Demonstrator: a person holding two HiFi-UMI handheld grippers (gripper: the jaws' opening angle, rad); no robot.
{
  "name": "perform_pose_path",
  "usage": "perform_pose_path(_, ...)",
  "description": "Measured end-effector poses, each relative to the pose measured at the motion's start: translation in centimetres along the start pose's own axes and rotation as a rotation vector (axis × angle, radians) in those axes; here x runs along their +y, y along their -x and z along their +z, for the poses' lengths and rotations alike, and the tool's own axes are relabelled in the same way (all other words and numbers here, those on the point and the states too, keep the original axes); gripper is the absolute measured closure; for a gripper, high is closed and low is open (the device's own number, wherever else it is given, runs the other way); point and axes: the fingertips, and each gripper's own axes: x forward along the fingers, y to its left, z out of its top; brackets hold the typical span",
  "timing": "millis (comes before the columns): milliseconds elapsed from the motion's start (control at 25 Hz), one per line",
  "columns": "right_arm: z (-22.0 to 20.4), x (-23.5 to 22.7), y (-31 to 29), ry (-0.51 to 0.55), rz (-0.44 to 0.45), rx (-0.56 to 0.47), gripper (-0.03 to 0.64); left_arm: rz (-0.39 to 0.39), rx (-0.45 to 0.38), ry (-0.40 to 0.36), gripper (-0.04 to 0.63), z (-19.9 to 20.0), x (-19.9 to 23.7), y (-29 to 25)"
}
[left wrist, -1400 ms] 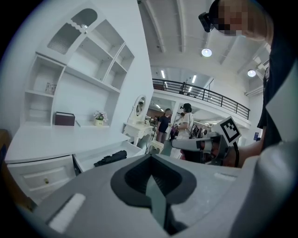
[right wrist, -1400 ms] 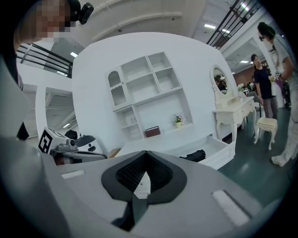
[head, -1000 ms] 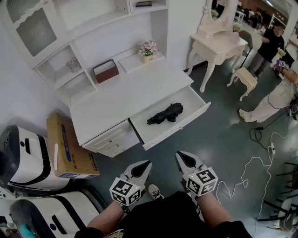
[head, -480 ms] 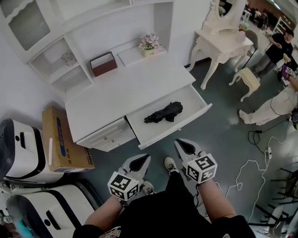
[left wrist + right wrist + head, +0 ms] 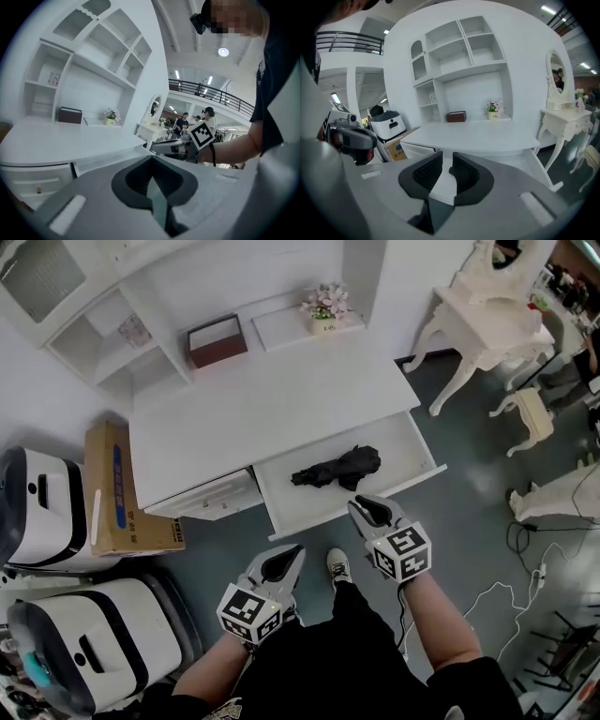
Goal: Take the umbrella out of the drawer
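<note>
A folded black umbrella (image 5: 336, 468) lies in the open white drawer (image 5: 405, 441) of the desk (image 5: 272, 404). My right gripper (image 5: 364, 509) hangs over the drawer's front edge, just in front of the umbrella and not touching it. Its jaws have just been opening and stand slightly apart, with nothing between them; in the right gripper view (image 5: 443, 161) the umbrella is hidden behind them. My left gripper (image 5: 286, 557) is over the floor, short of the drawer. Its jaws meet in the left gripper view (image 5: 151, 164).
A cardboard box (image 5: 117, 488) and two white machines (image 5: 42, 512) (image 5: 94, 652) stand left of the desk. A brown box (image 5: 216, 340) and a flower pot (image 5: 326, 310) sit on the desk's back shelf. A dressing table (image 5: 492, 320), a stool (image 5: 532, 413) and floor cables (image 5: 534, 577) are at the right.
The person has stepped closer to the desk. My right gripper has moved forward from over the floor to the drawer's front edge. My left gripper has followed a shorter way.
</note>
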Motion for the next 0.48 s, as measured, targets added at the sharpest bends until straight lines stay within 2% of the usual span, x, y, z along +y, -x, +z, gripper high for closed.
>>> perform_pose_path(240, -1.9, -4.4, -5.3, 0.123, 0.063, 0.140, 0.459, 0.048, 0.011, 0.055, 0.595, -0.7, 1.3, -2.8)
perform_pose_path(480, -3.8, -6.8, -10.4, 0.313, 0.129, 0.270, 0.425, 0.085, 0.012, 0.093, 0.595, -1.0, 2.6, -4.8)
